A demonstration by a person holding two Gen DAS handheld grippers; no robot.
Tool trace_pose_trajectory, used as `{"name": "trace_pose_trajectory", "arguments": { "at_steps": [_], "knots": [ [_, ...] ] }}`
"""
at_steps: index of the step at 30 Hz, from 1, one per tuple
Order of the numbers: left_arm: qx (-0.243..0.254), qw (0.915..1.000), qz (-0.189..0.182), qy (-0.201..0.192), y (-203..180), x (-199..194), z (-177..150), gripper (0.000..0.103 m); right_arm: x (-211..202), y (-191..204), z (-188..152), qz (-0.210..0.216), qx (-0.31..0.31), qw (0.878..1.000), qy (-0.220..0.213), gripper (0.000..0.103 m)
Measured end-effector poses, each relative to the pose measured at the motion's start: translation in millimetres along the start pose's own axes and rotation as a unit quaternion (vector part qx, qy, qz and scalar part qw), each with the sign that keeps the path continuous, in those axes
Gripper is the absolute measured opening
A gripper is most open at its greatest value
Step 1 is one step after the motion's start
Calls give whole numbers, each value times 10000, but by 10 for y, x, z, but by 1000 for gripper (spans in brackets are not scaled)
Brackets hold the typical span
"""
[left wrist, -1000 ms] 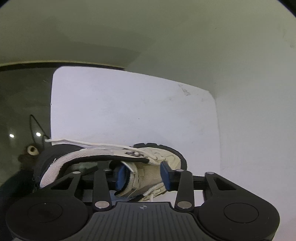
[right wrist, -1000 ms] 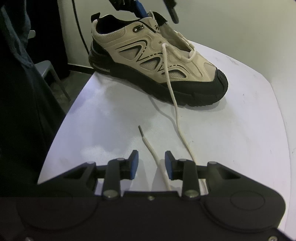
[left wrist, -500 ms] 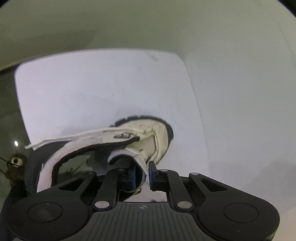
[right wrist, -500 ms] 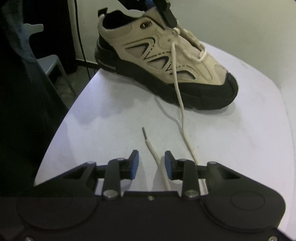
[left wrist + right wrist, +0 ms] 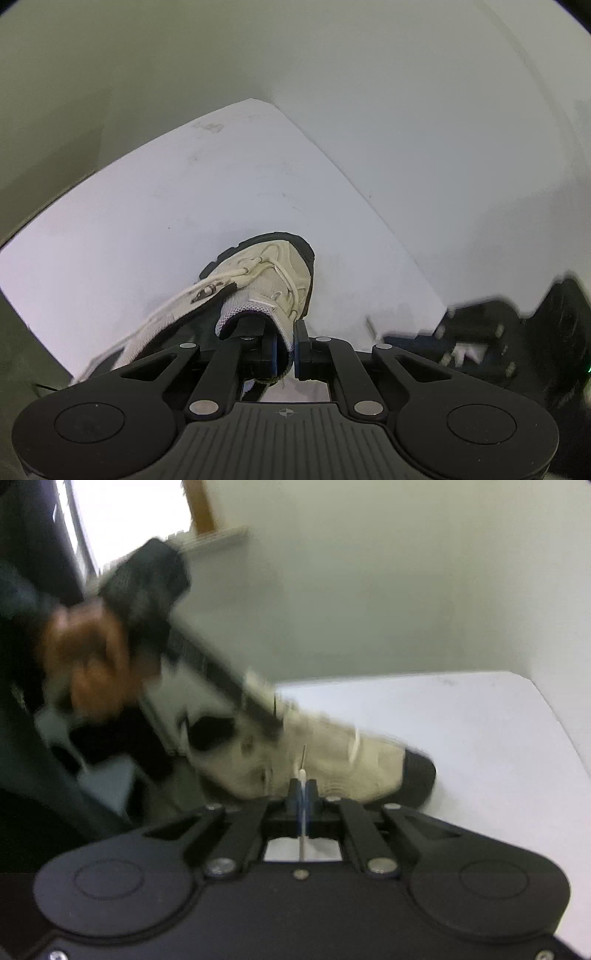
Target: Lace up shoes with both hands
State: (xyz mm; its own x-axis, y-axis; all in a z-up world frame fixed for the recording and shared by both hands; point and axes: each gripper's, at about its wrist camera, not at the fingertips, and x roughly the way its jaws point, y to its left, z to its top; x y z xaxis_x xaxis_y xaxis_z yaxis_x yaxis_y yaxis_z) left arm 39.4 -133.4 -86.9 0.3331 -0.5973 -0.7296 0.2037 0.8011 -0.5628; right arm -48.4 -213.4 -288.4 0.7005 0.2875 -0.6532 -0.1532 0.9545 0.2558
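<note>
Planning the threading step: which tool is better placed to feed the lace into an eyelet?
Right tool: it pinches the lace tip near the shoe. Left tool grips the tongue.

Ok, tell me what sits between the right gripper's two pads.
The white shoelace: in the right wrist view the right gripper is shut on it, its dark tip sticking up past the pads in front of the beige shoe.

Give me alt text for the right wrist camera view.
The right gripper is shut on a white shoelace, its dark tip poking up. Behind it, blurred, a beige shoe with a black toe lies on a white table, with a hand at its heel end.
</note>
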Motion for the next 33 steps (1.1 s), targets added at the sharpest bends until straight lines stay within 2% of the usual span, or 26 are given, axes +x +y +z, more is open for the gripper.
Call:
{"name": "trace_pose_trajectory", "arguments": {
  "at_steps": [4,11,21,24,28,33],
  "knots": [
    [224,9997,10,49,-16,-2,-9,5,224,-76,95,50,-10,9998,216,0],
    [128,9999,-66,-25,4,-50,23,5,468,-39,95,237,-113,9982,544,0],
    [-191,9994,-213,-186,97,-79,-30,6,647,-93,205,262,202,9992,242,0],
    [-301,9988,-261,-274,121,-110,-56,6,639,-100,232,271,271,9991,194,6],
    [-297,9983,-321,-392,128,-139,-108,6,534,-169,301,348,740,9967,11,10],
    [-166,9980,-319,-516,106,-171,-160,6,609,-261,427,262,1292,9912,88,10]
  ]
}}
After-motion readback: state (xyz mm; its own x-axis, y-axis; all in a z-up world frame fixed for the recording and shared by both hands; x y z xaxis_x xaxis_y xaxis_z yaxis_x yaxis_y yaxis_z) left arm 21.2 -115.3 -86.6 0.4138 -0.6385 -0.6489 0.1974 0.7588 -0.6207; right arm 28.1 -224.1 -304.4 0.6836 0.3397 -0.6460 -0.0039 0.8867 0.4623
